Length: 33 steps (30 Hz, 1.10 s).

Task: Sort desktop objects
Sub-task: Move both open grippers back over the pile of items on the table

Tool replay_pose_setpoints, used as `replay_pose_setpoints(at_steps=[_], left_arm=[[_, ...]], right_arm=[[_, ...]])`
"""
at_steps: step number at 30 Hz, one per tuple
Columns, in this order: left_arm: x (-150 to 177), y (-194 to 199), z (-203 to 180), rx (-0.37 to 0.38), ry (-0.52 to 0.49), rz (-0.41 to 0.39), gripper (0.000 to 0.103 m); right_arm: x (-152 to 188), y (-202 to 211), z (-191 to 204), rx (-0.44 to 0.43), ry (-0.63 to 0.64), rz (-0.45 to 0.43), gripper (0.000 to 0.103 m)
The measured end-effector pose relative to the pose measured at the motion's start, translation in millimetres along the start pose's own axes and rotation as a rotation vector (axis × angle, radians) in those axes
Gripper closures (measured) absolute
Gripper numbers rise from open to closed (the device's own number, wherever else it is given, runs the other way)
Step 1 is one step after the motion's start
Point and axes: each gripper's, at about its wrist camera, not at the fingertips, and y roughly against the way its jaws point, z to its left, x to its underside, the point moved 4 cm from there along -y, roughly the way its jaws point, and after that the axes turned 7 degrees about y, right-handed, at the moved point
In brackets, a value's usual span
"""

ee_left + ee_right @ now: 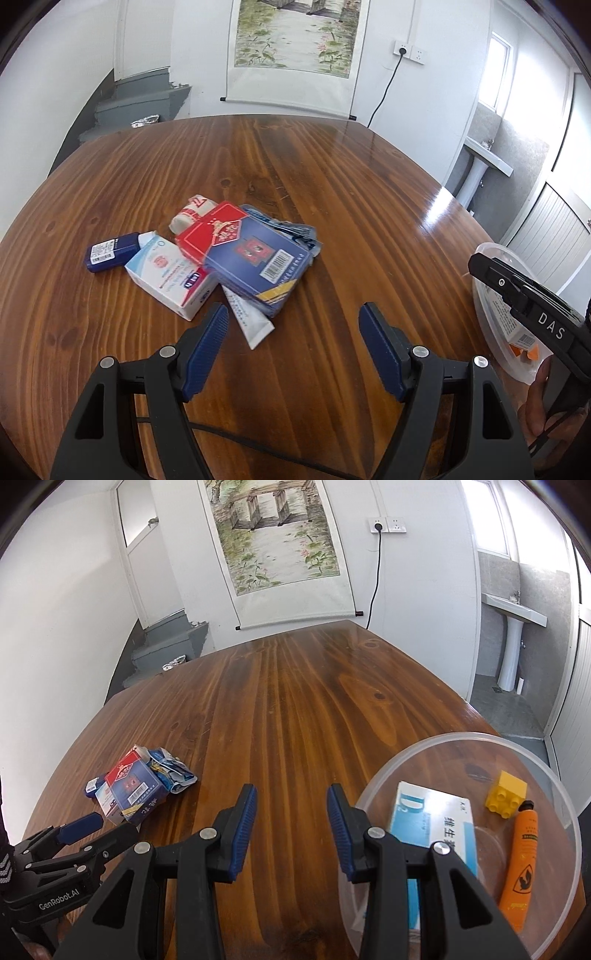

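Table: glossy brown wooden table (332,177), bearing everything listed.
Pile: dark blue card box with barcode (258,258) leaning on a red card box (210,236), a white carton with pink print (170,277), a small navy box (110,251), a white tube (251,321) and a red-and-white roll (192,210).
Bowl: clear round plastic bowl (569,812) at the table's right.
Left view only: the roll and tube.
Right view only: bowl contents, namely a light blue medicine box (432,816), yellow toy brick (506,794) and orange tube (521,856).
My left gripper (293,325): jaws spread, empty, pile just ahead and to its left.
My right gripper (291,805): jaws apart, empty, bowl just beside its right finger.
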Motion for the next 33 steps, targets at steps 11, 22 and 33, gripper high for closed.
replay_pose_setpoints(at_steps=[11, 22, 33], left_arm=[[-11.4, 0.5, 61.9, -0.084, 0.086, -0.02, 0.027], [-15.4, 0.1, 108.0, -0.126, 0.15, -0.026, 0.026], [-15.5, -1.2, 124.1, -0.131, 0.191, -0.015, 0.026]], right_arm=[[-10.0, -32.1, 66.5, -0.127, 0.135, 0.049, 0.057], [-17.2, -60.4, 137.0, -0.209, 0.33, 0.031, 0.021], [-8.6, -91.6, 167.3, -0.27, 0.449, 0.077, 0.021]])
